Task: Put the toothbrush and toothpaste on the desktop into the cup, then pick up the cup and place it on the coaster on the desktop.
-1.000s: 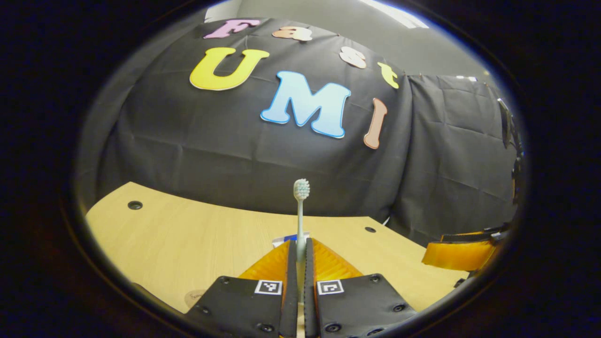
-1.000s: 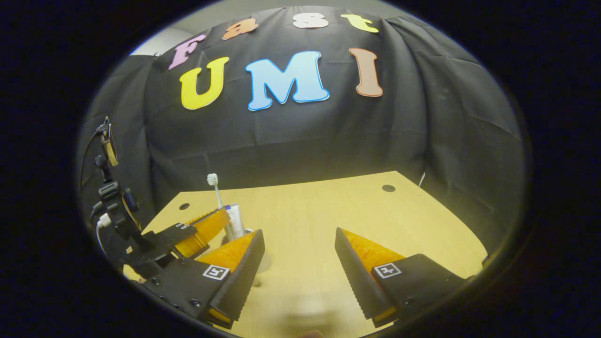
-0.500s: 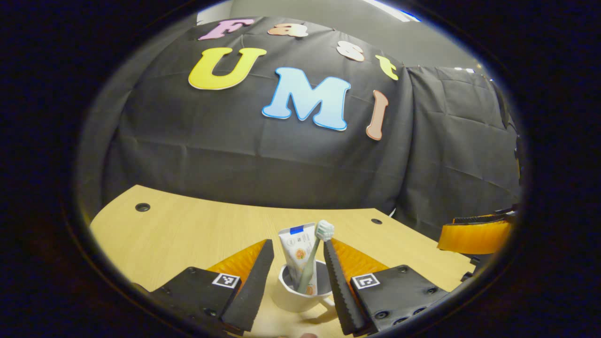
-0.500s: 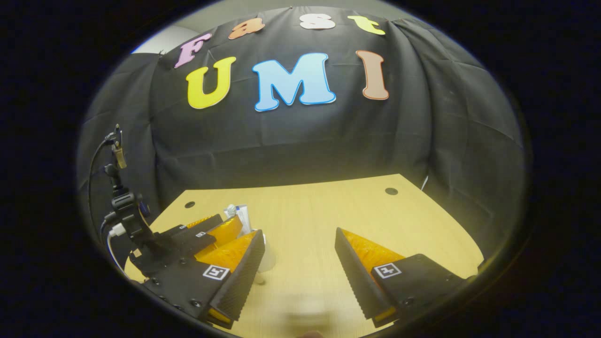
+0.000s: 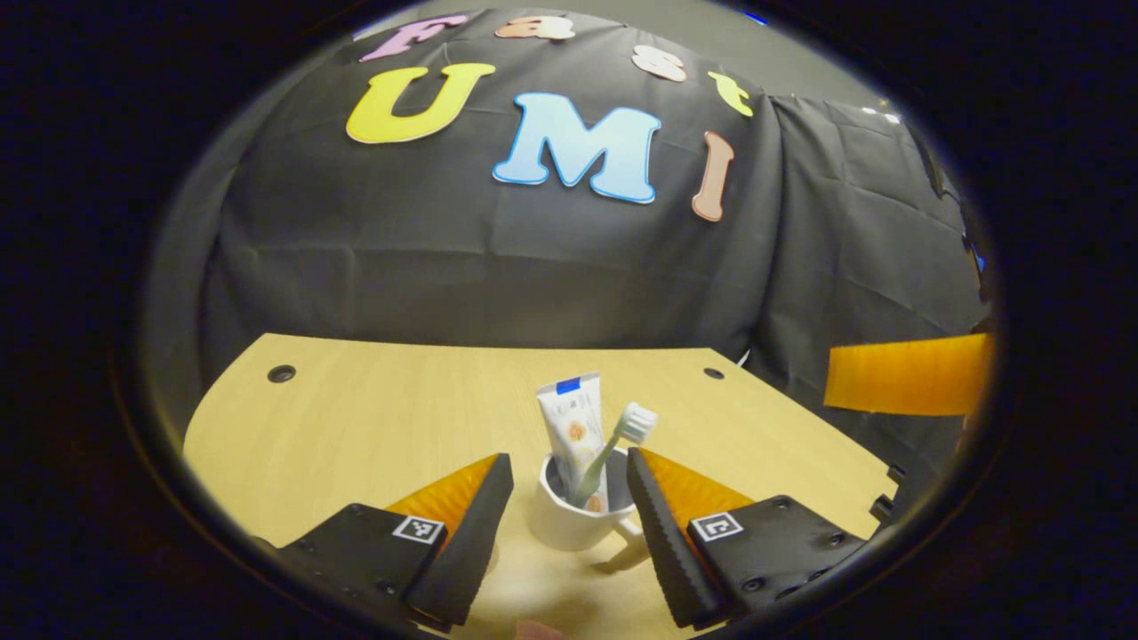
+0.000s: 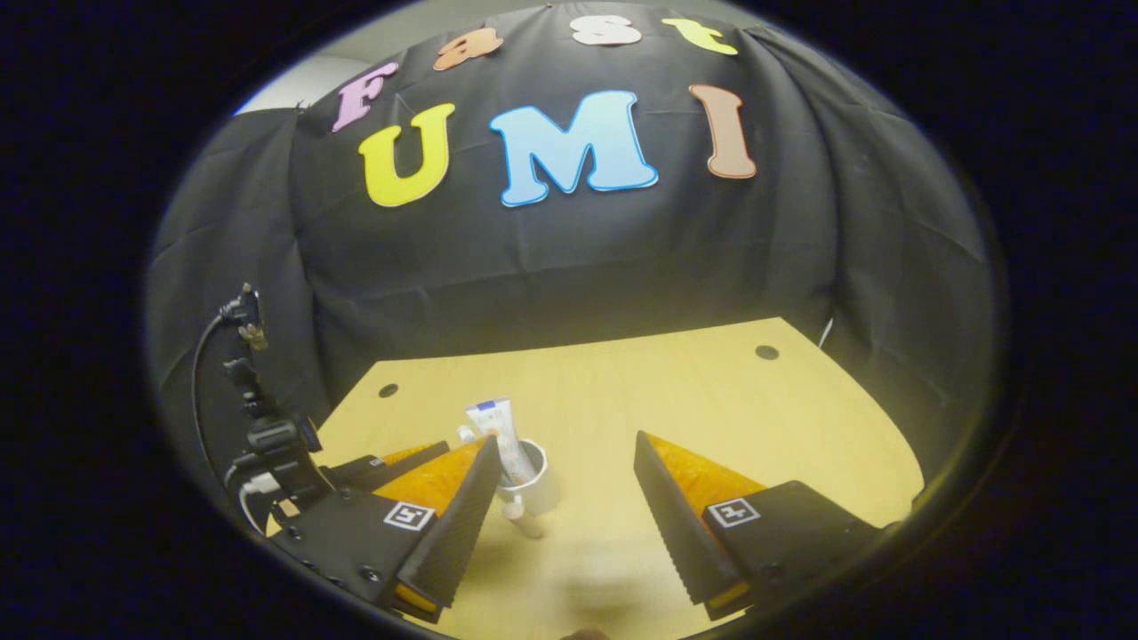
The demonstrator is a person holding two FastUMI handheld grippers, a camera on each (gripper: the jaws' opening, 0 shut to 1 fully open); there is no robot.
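A white cup (image 5: 569, 520) stands on the tabletop (image 5: 356, 418) between the left tool's (image 5: 569, 498) spread fingers, holding toothpaste (image 5: 573, 422) and toothbrush (image 5: 622, 436). It looks rigid, smooth, top-heavy; grip the body or handle (image 5: 627, 526). The right tool (image 6: 564, 484) is released.

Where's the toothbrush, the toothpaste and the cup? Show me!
toothbrush (image 5: 637, 421), left gripper view, on its bristle head.
toothpaste (image 5: 573, 418), left gripper view, on the upper part of the tube, above the cup.
cup (image 5: 564, 526), left gripper view, on its outer wall below the rim.
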